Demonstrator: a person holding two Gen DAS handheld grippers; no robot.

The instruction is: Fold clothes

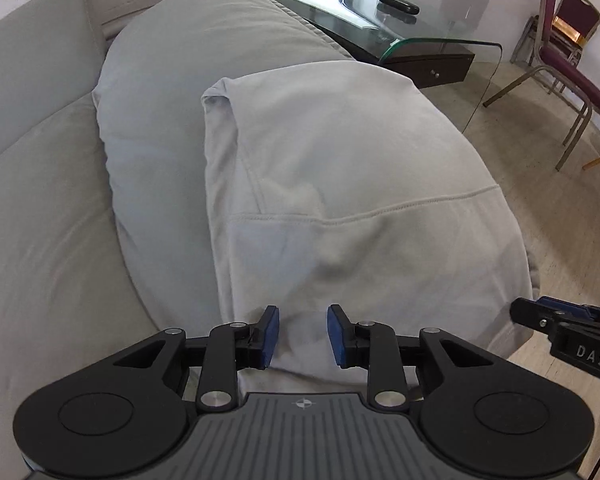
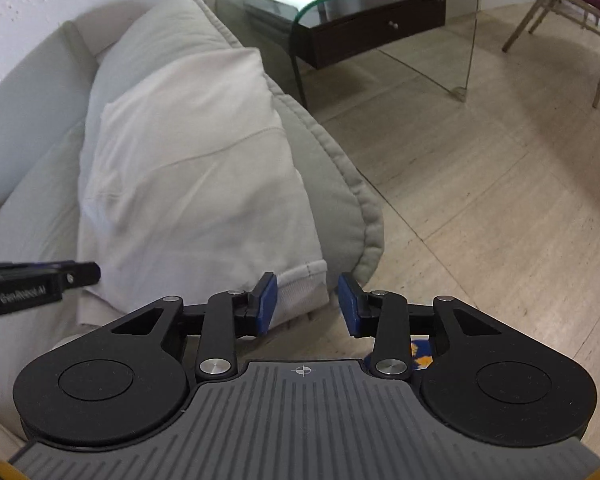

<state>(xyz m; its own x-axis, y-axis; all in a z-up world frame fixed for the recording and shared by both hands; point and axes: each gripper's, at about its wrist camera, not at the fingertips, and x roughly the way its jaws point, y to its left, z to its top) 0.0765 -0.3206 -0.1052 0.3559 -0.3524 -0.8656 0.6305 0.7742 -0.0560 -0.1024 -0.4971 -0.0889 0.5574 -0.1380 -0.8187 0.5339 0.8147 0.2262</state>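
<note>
The pale grey garment (image 1: 340, 152), soft, light and limp, lies partly folded along the sofa (image 1: 40, 200), best pinched at its near hem, with left claw (image 1: 303, 334) and right claw (image 2: 307, 304) both agape and empty

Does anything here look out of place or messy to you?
Nothing much. The pale garment lies fairly smooth on the sofa cushion, its ribbed cuff hanging over the front edge. Both tongs, left and right, are open and empty.
</note>
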